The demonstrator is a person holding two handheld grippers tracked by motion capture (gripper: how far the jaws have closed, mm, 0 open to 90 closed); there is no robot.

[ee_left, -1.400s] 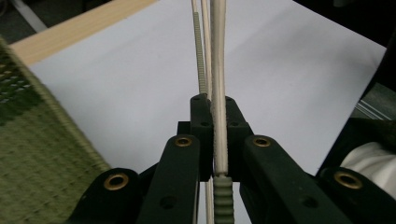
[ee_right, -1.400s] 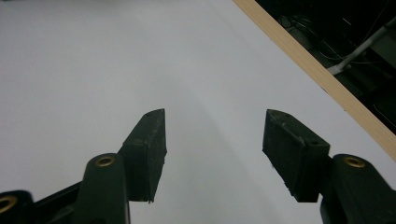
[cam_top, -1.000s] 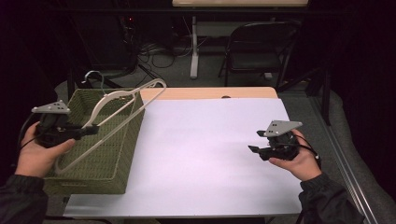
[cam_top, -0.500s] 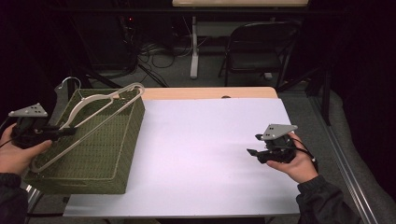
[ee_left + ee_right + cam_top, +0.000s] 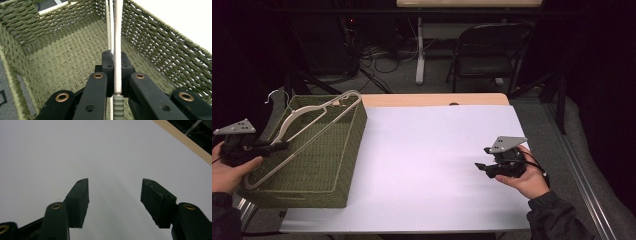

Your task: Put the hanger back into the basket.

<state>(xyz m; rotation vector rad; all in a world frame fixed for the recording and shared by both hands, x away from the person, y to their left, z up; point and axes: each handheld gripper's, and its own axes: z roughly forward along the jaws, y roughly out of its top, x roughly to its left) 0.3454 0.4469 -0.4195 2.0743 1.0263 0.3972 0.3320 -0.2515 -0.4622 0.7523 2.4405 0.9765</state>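
A white hanger point(image 5: 314, 116) with a metal hook lies slanted across the top of a green woven basket point(image 5: 329, 167) at the table's left end. My left gripper point(image 5: 281, 145) is shut on the hanger's lower bar, at the basket's left rim. In the left gripper view the white bar point(image 5: 117, 32) runs straight out from between the closed jaws of the left gripper point(image 5: 114, 57), above the basket's woven floor point(image 5: 67, 57). My right gripper point(image 5: 480, 166) rests in a hand above the white tabletop point(image 5: 432, 145) at the right. The right gripper point(image 5: 113, 188) is open, with nothing between its jaws.
A wooden strip point(image 5: 437, 99) edges the table's far side. Behind it stand a folding chair point(image 5: 492, 55) and a table leg among floor cables. The basket's left side overhangs the table's left edge.
My left gripper has moved left and a little down with the hanger in it, and the hanger's far end has slid left across the basket. The right hand has stayed put.
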